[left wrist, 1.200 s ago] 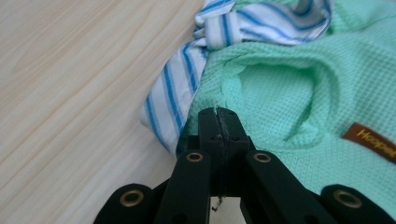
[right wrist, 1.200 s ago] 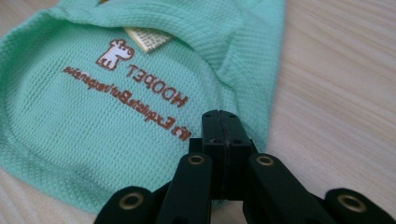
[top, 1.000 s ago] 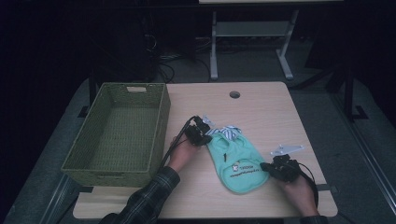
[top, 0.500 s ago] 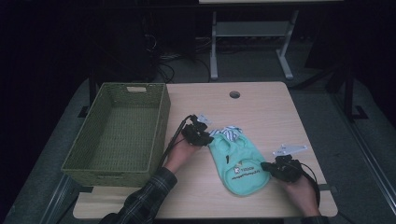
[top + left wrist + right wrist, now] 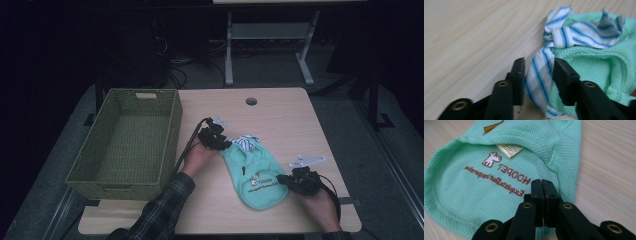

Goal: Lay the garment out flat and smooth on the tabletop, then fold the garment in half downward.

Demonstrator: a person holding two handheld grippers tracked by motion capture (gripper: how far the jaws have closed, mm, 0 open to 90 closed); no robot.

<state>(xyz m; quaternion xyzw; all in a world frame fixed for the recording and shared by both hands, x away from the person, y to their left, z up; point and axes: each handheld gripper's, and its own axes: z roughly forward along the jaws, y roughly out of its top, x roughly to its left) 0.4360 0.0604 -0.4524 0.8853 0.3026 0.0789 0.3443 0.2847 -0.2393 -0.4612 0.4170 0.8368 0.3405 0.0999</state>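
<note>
A mint-green pet garment point(image 5: 257, 175) with a brown printed logo lies flat on the wooden table point(image 5: 285, 125). A blue-and-white striped tie point(image 5: 246, 142) sits at its far end. My left gripper point(image 5: 223, 145) is at that end. Its jaws have just been opening and now stand apart, with the striped tie point(image 5: 541, 72) loose between them and the green knit point(image 5: 594, 60) beside it. My right gripper point(image 5: 283, 180) is at the garment's near right edge. In the right gripper view its jaws point(image 5: 541, 181) are pressed together on the green fabric point(image 5: 474, 182).
A green woven basket point(image 5: 171, 142) stands open at the table's left side, beside my left forearm. A round cable hole point(image 5: 251, 101) is in the far part of the tabletop. Bare wood runs along the far and right side of the table.
The left gripper has shifted slightly right along the garment's far end and let go of the striped tie. The right gripper has stayed where it was.
</note>
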